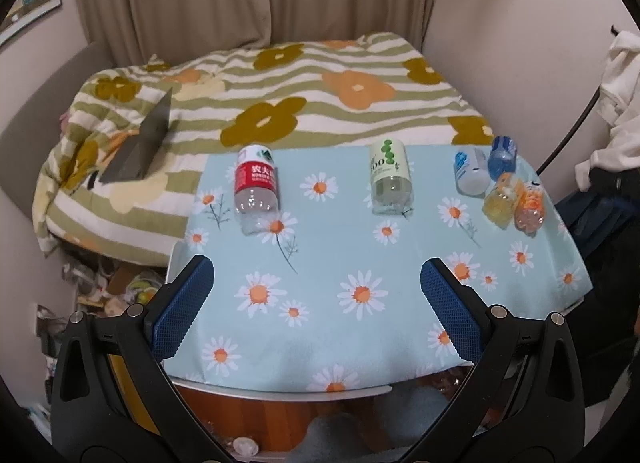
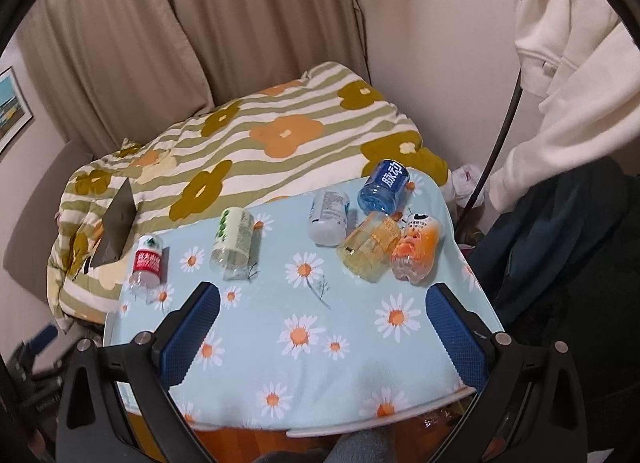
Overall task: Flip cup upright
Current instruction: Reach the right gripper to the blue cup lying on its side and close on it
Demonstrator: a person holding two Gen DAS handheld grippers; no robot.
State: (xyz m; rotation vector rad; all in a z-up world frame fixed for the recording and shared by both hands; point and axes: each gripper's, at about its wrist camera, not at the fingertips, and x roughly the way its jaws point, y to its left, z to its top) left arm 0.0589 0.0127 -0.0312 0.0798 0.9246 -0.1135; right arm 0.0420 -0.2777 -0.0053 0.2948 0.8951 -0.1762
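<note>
- Left wrist view: the left gripper (image 1: 316, 303) is hovering over the near part of the worktop (image 1: 320, 343), its blue-padded fingers (image 1: 184, 311) spread wide and gripping nothing.
- Right wrist view: the right gripper (image 2: 320, 327) is hanging over the same daisy-print cloth (image 2: 344, 375), fingers (image 2: 456, 335) likewise parted and empty.
- The cups here are cut-off bottle pieces, all lying on their sides toward the far edge of the worktop — none is standing upright.
- The red-label cup (image 1: 256, 191) is lying far left, near the worktop's corner; in the right wrist view it (image 2: 147, 263) is sitting just beyond the left finger.
- The green-label cup (image 1: 390, 179) is lying near the far middle, well apart from the red one, and is showing pale and clear-ended in the right wrist view (image 2: 236, 239).
- A cluster is lying at the far right: a white cup (image 2: 329, 217), a blue cup (image 2: 384, 187), a yellow cup (image 2: 370, 247) and an orange cup (image 2: 416, 253) — the yellow and orange ones touching side by side, the blue one just behind them.
- Beyond the worktop, a bed with a green-striped flower quilt (image 1: 320, 75) is filling the background, a grey laptop (image 1: 144, 143) standing half-open on it; beige curtains (image 2: 192, 23) are hanging behind.
- A white garment (image 2: 568, 47) is hanging at the right.
</note>
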